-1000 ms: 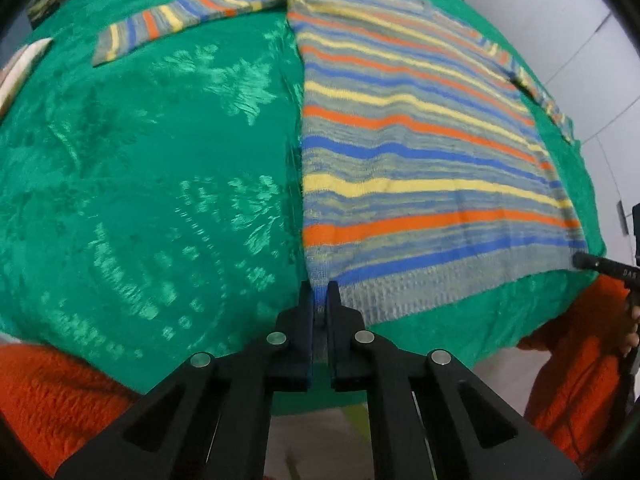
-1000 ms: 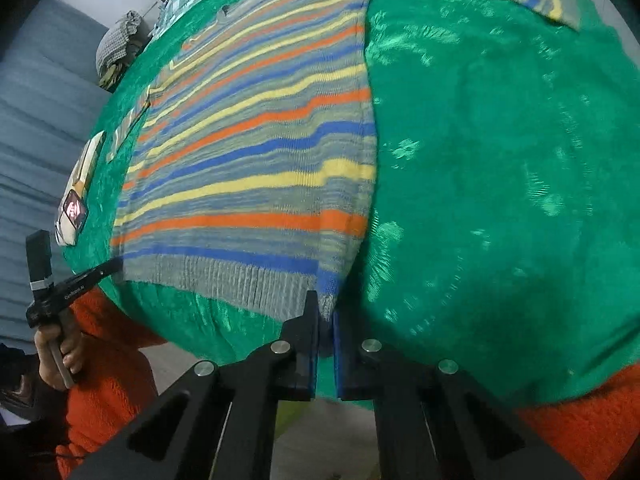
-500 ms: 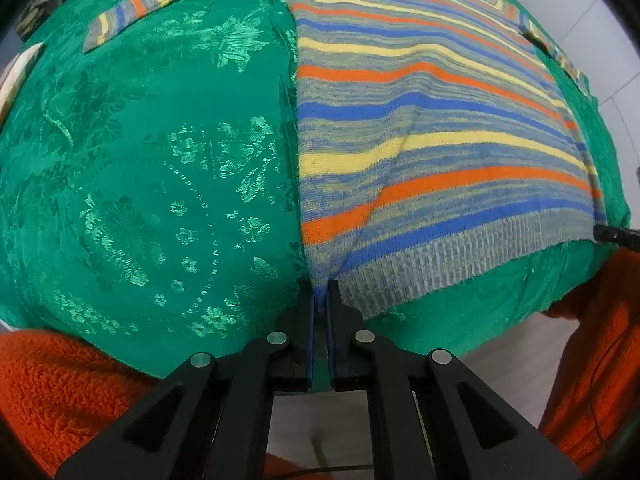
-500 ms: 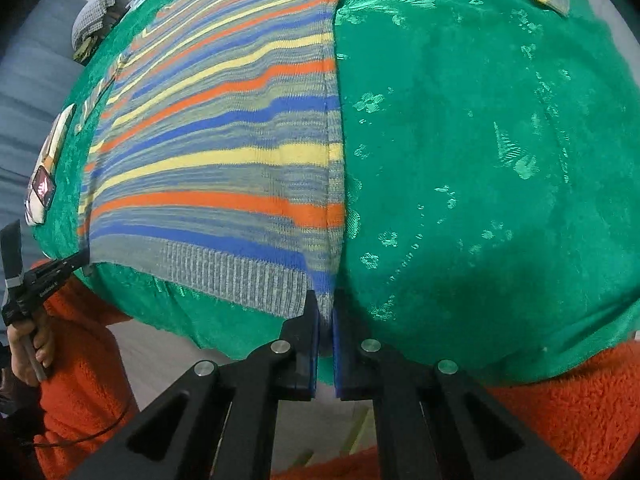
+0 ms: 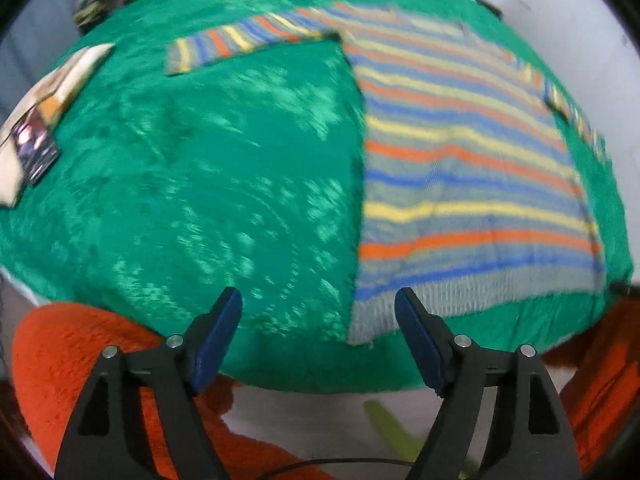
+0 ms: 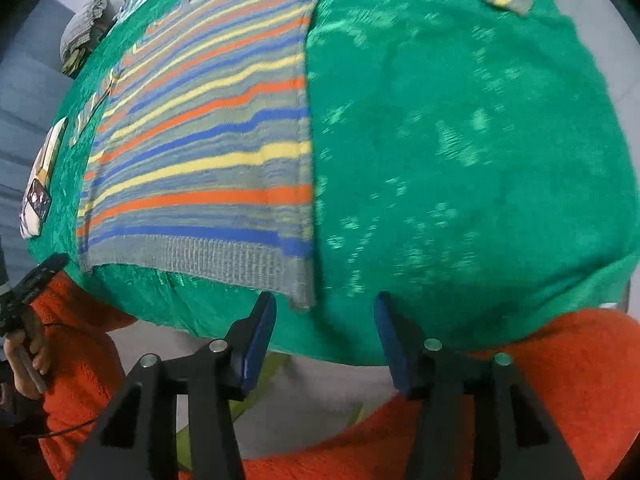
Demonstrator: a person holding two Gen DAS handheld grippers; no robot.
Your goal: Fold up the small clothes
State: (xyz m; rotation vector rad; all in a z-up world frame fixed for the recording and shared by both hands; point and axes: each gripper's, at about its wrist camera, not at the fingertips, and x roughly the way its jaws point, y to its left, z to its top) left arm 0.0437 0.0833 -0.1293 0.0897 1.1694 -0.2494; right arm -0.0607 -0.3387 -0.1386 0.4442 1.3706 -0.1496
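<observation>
Both grippers, which a second ago pinched the sweater's two hem corners, have let go. We now record: left gripper (image 5: 318,304), jaws opening, already wide, nothing between them, the hem corner lying flat just ahead of them toward its right finger. Right gripper (image 6: 323,307), jaws opening, about half apart, the other hem corner lying loose just ahead of the gap, untouched by either pad. Striped sweater (image 5: 472,184), orange, blue, yellow and grey, spread flat on the green cloth (image 5: 192,184) that covers the table, its ribbed hem along the near edge. One sleeve (image 5: 240,42) stretches out toward the far left corner in the left view. Person in orange fleece (image 6: 540,392) at the near edge. Flat printed packet (image 5: 36,140) at the cloth's left edge. Both views are blurred.
</observation>
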